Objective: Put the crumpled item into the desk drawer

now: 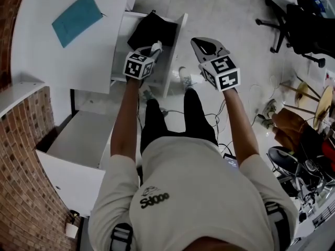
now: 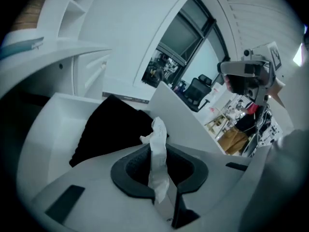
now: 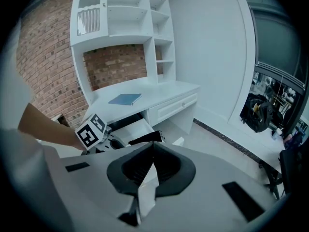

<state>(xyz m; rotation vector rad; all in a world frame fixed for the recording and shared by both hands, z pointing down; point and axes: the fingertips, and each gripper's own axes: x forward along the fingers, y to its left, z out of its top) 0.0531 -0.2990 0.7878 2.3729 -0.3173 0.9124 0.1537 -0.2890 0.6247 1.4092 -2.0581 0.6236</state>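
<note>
1. Your left gripper [image 1: 154, 50] is clamped tight on the paper [image 2: 157, 153]. It is a crumpled white strip that sticks out past the jaws, held over the open drawer [image 1: 181, 35].
2. Your right gripper [image 3: 148, 175] hangs just right of the drawer, with its jaws together and nothing in them.
3. The strip's lower end is buried in the grip. From your head view the strip is hard to tell from the white jaw tips.
4. A black cloth [image 1: 152, 29] covers most of the drawer's floor, and the drawer's far end runs under the desk [image 1: 68, 56].
5. Nearer you than the drawer, another white part [image 1: 78, 137] juts out. You cannot tell whether it is a second drawer.
6. The count is two grippers, one paper, one cloth and one blue sheet [image 1: 77, 19]. The sheet lies on the desk left of the drawer.
</note>
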